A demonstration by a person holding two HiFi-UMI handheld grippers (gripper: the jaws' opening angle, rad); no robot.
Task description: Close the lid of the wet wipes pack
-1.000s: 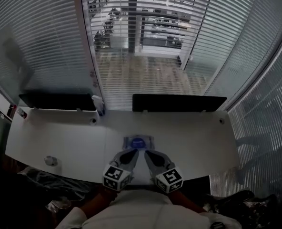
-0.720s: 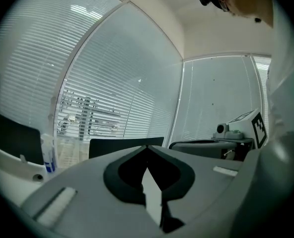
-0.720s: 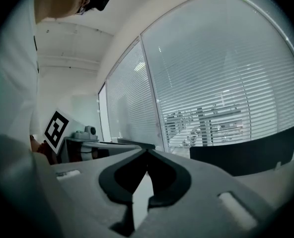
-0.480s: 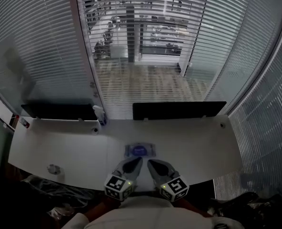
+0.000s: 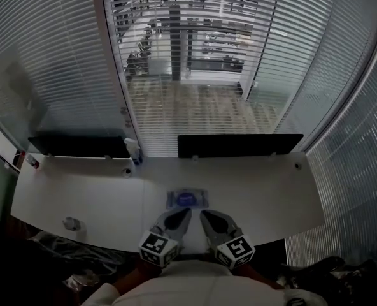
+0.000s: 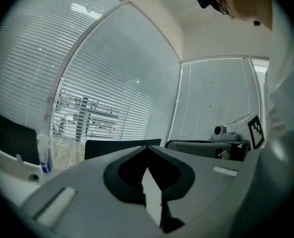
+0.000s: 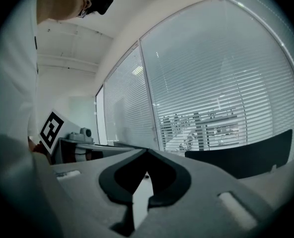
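The wet wipes pack [image 5: 188, 198] lies flat on the white desk [image 5: 258, 196], in front of me, with a blue lid patch on top. It is too small to tell whether the lid is up or down. My left gripper [image 5: 183, 213] and right gripper [image 5: 205, 214] hover side by side just short of the pack's near edge, apart from it. Both point roughly level toward the window. In the left gripper view the left gripper [image 6: 147, 146] has its jaw tips meeting with nothing between them. The right gripper [image 7: 147, 150] looks the same in the right gripper view. The pack is hidden in both gripper views.
Two black panels [image 5: 80, 146] [image 5: 239, 145] stand along the desk's far edge, with a spray bottle [image 5: 132, 150] between them. A small round object [image 5: 69, 223] sits near the left front edge. Windows with blinds [image 5: 195, 56] rise behind the desk.
The head view has tipped a little, so the desk sits lower in the picture. Both grippers have risen slightly and stay shut, side by side. The pack has not moved on the desk.
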